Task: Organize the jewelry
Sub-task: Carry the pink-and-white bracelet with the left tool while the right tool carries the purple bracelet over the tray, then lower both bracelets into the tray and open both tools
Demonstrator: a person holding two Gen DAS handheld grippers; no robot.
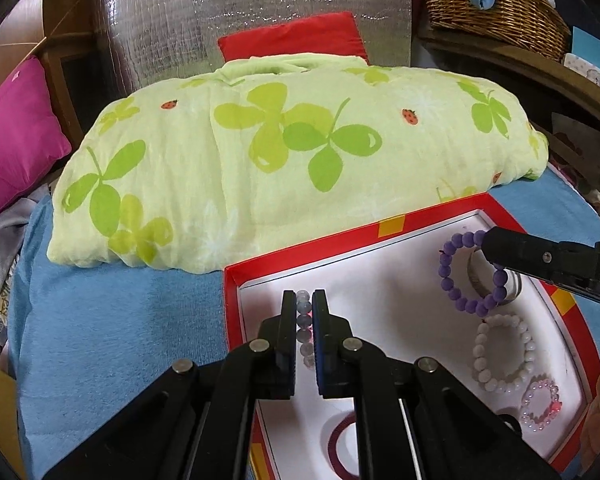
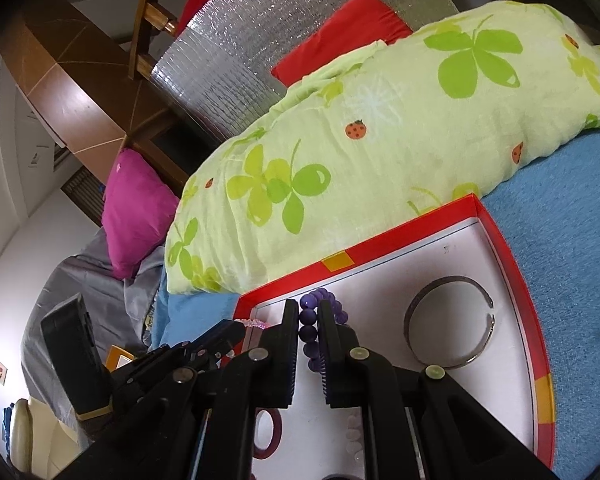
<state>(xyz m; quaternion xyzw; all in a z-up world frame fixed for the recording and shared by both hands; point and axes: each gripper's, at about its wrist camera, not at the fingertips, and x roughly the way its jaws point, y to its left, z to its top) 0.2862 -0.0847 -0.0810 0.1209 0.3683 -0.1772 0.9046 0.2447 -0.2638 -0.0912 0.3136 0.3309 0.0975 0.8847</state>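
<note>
While both grippers hang over the red box (image 1: 312,250), each one's pinched nearly shut on a bracelet. Left gripper (image 1: 303,300) clamps a grey beaded bracelet (image 1: 305,330) near the box's near-left corner, and right gripper (image 2: 309,310) squeezes the purple beaded bracelet (image 2: 310,334) toward the far edge. Left view alone shows the white beaded bracelet (image 1: 504,354) and pink beaded bracelet (image 1: 542,402) along the right edge. Right view shows the silver cuff bangle (image 2: 450,322) whole by the far-right corner, lying flat. Box sits on a blue blanket (image 1: 112,320), against a green clover pillow (image 1: 284,152).
</note>
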